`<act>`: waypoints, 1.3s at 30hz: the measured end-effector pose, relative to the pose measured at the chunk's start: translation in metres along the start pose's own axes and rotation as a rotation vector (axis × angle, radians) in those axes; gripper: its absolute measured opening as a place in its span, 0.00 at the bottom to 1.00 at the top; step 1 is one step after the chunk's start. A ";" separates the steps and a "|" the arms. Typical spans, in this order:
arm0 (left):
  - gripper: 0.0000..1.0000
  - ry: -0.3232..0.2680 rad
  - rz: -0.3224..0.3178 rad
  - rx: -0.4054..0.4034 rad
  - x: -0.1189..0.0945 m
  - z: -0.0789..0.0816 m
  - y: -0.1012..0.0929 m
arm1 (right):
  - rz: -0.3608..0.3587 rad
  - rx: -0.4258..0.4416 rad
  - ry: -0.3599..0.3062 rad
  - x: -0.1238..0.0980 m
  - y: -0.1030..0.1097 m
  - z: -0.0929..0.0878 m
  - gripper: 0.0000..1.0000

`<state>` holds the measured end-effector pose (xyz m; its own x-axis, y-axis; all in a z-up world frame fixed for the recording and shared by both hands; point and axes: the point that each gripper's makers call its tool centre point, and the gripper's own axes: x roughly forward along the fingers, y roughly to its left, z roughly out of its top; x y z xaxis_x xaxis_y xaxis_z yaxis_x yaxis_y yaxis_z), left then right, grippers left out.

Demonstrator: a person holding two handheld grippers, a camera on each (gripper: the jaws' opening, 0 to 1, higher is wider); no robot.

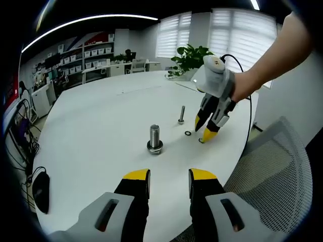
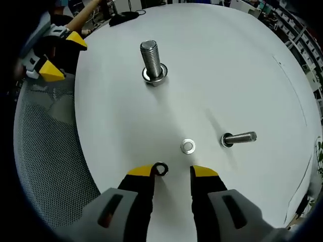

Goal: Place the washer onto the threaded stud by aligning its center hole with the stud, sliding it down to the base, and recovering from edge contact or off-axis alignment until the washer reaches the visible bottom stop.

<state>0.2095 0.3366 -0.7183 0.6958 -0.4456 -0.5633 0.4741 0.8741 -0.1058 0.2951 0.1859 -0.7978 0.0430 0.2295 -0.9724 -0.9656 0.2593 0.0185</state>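
Two threaded studs stand upright on the round white table point(image 1: 101, 116): a thick one point(image 1: 155, 137) point(image 2: 152, 61) with a washer at its base, and a thin one point(image 1: 181, 114) point(image 2: 239, 137). A silver washer point(image 1: 187, 133) point(image 2: 187, 146) lies flat between them. A darker washer point(image 2: 160, 169) point(image 1: 201, 140) rests on the table against the inner tip of one jaw of my right gripper point(image 2: 172, 172) point(image 1: 203, 129), which is open and tilted down at the table. My left gripper point(image 1: 169, 176) point(image 2: 63, 55) hovers open and empty near the table edge, short of the thick stud.
A grey mesh chair point(image 1: 275, 171) point(image 2: 45, 151) stands at the table's near edge. A black mouse point(image 1: 41, 189) point(image 2: 123, 17) lies at the far side from the right gripper. A potted plant point(image 1: 189, 56) and office shelves stand beyond the table.
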 end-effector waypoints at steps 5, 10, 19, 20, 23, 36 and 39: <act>0.29 -0.001 0.000 0.001 0.000 0.000 0.000 | 0.011 -0.034 0.026 0.002 0.007 -0.006 0.29; 0.29 -0.004 0.001 -0.003 0.000 0.001 0.001 | 0.006 -0.056 0.030 0.002 0.011 -0.005 0.29; 0.29 -0.006 0.002 -0.001 -0.001 0.001 0.002 | -0.016 -0.049 0.040 0.004 0.006 -0.005 0.24; 0.29 -0.005 0.000 -0.002 -0.001 0.001 0.001 | -0.020 -0.050 0.037 0.004 0.007 -0.005 0.24; 0.29 -0.001 -0.006 0.000 0.000 0.000 0.000 | -0.025 -0.066 0.028 0.005 0.011 -0.004 0.21; 0.28 0.000 -0.004 -0.016 0.000 -0.001 0.000 | -0.046 -0.098 0.080 0.006 0.013 -0.002 0.15; 0.28 0.002 -0.004 -0.017 0.001 -0.001 0.001 | -0.051 -0.077 0.093 0.007 0.013 -0.001 0.15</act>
<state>0.2095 0.3371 -0.7198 0.6927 -0.4484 -0.5649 0.4675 0.8756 -0.1217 0.2826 0.1896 -0.8044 0.0726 0.1292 -0.9890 -0.9798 0.1946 -0.0465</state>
